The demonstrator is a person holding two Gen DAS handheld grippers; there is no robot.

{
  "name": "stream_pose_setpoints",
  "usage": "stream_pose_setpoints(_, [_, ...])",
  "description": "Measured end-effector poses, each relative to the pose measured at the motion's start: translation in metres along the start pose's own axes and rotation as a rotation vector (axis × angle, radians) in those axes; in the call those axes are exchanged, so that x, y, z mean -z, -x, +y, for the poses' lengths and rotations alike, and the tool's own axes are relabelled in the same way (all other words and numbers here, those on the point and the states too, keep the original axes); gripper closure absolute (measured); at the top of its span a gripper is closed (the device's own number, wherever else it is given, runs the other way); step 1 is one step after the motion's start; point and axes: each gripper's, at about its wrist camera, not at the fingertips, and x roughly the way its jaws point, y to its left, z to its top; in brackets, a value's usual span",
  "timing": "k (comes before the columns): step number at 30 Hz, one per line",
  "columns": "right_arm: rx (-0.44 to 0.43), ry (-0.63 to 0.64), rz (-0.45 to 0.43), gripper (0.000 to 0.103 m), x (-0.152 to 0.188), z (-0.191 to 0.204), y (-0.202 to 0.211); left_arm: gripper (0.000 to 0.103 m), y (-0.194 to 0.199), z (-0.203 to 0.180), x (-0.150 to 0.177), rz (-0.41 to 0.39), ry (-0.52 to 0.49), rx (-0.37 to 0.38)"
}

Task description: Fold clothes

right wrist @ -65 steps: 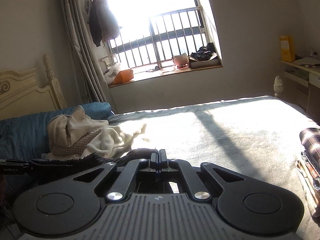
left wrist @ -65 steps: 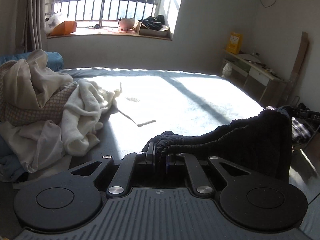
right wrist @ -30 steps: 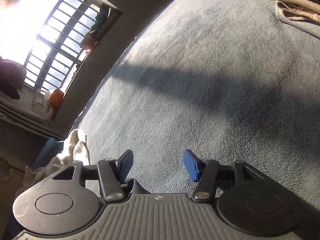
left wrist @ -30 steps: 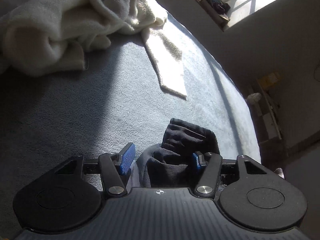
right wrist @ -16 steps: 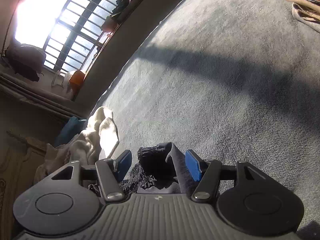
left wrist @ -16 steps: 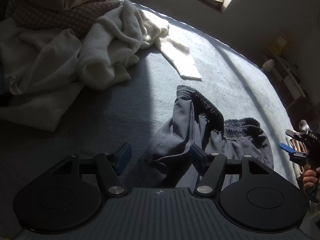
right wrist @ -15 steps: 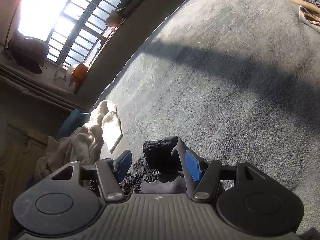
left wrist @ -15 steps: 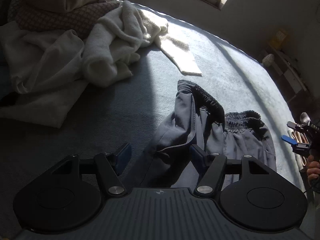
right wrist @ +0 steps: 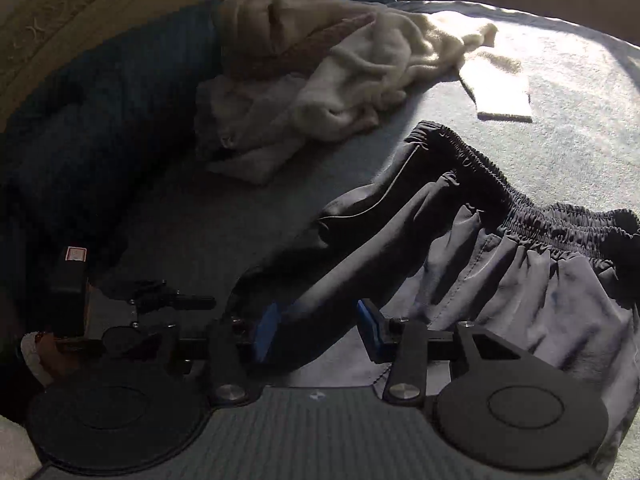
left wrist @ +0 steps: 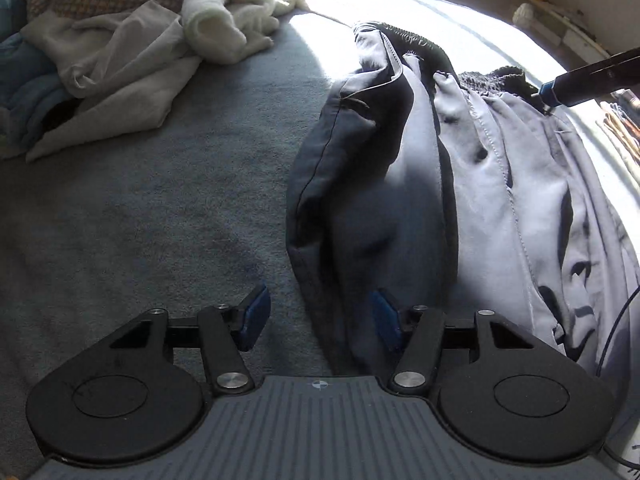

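Now both grippers tilt down over the grey shorts (left wrist: 472, 168), left gripper (left wrist: 318, 316) and right gripper (right wrist: 316, 332) closing around loose folds, bare bedspread (left wrist: 160, 208) alongside.

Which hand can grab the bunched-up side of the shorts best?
Probably left. The left gripper has the bunched fold of the shorts between its closing jaws; the right gripper is over a flatter part.

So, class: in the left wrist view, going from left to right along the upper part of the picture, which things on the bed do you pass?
Blue bedding → beige crumpled garment → white fluffy towel → grey shorts → tip of the right gripper.
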Motion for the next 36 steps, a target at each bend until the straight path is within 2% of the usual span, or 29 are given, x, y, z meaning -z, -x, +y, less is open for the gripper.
stream_pose_setpoints(4, [-0.089, -0.032, -0.020, 0.059, -0.008, 0.032, -0.049, 0.059, 0.006, 0.013, 0.011, -0.034, 0.079, 0.030])
stream_pose_setpoints(7, [-0.124, -0.101, 0.002, 0.064, -0.007, 0.036, -0.079, 0.066, 0.003, 0.025, 0.014, -0.041, 0.172, 0.032])
stream_pose_setpoints(9, [-0.141, -0.151, 0.021, 0.068, -0.005, 0.037, -0.097, 0.068, -0.003, 0.030, 0.014, -0.027, 0.240, 0.060])
stream_pose_setpoints(11, [-0.148, -0.202, 0.042, 0.070, -0.004, 0.033, -0.107, 0.070, -0.008, 0.027, 0.014, -0.032, 0.238, 0.054])
stream_pose_setpoints(13, [-0.165, -0.245, 0.059, 0.071, -0.002, 0.030, -0.112, 0.084, -0.011, 0.023, 0.015, -0.043, 0.221, 0.025])
stream_pose_setpoints(15, [-0.175, -0.267, 0.081, 0.071, -0.001, 0.029, -0.118, 0.098, -0.010, 0.027, 0.015, -0.060, 0.249, 0.029])
stream_pose_setpoints(17, [-0.178, -0.279, 0.097, 0.071, 0.000, 0.030, -0.122, 0.102, -0.006, 0.030, 0.014, -0.082, 0.274, 0.041])
stream_pose_setpoints(22, [-0.192, -0.333, 0.141, 0.070, -0.001, 0.028, -0.131, 0.103, 0.024, 0.019, 0.009, -0.205, 0.204, 0.102])
stream_pose_setpoints(26, [-0.201, -0.341, 0.124, 0.071, -0.003, 0.027, -0.129, 0.103, 0.035, 0.002, 0.002, -0.253, 0.127, 0.181])
stream_pose_setpoints(28, [-0.192, -0.338, 0.106, 0.081, -0.003, 0.026, -0.126, 0.103, 0.035, -0.006, 0.000, -0.265, 0.094, 0.211])
stream_pose_setpoints(29, [-0.184, -0.343, 0.095, 0.096, -0.002, 0.024, -0.124, 0.103, 0.035, -0.009, 0.000, -0.269, 0.081, 0.229])
stream_pose_setpoints(33, [-0.158, -0.356, 0.058, 0.101, 0.004, 0.012, -0.109, 0.103, 0.035, -0.017, 0.004, -0.269, 0.055, 0.316])
stream_pose_setpoints(36, [-0.111, -0.349, 0.040, 0.101, 0.008, 0.000, -0.096, 0.096, 0.039, -0.012, 0.010, -0.243, 0.090, 0.433])
